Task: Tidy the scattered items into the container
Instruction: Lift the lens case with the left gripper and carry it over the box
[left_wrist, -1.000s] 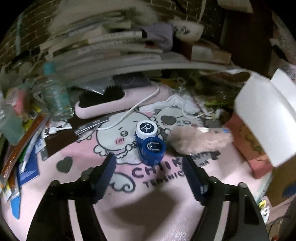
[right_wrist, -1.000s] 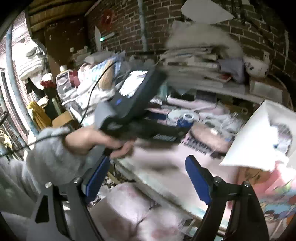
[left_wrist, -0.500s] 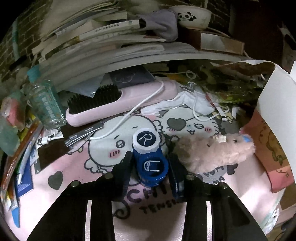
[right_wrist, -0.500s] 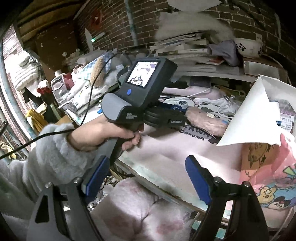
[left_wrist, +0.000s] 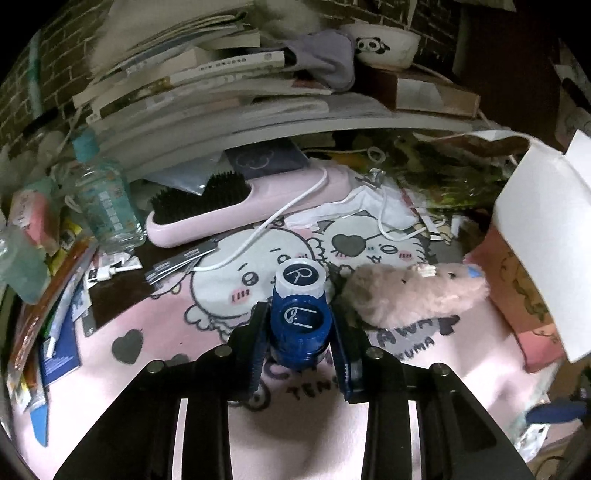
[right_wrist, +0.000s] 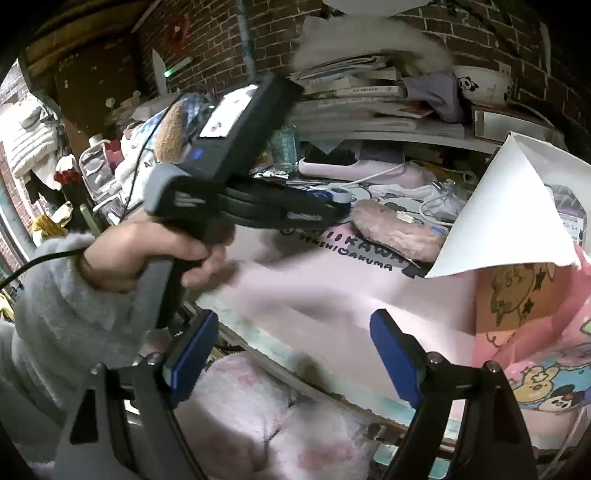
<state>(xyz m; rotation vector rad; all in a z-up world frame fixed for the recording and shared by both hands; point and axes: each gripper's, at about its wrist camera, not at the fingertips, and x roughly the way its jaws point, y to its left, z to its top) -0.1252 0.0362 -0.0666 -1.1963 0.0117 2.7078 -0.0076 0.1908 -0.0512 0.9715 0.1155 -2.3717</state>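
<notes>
Pickup is the step in hand, judging by the left wrist view: the left gripper is clenched on the contact lens case, its blue "L" cap pinched between both pads while the white "R" cap juts out ahead; the case sits on the pink cartoon mat; beside the case, to its right, lies a pink plush toy, nearly touching it; beyond the case a white cable curls across the mat towards the pink hairbrush, and far left of the case stands a clear bottle; the next move, I judge, calls for a straight lift clear of the plush, then a carry rightwards to the pink cardboard box whose white flap overhangs the mouth and may block the drop

From the right wrist view, the right gripper hangs released and empty off the mat's near edge, well apart from the case; a hand in a grey fleece sleeve grips the left tool's handle; the flap again leans over the box, so nudging it aside looks a fair job for this free gripper
</notes>
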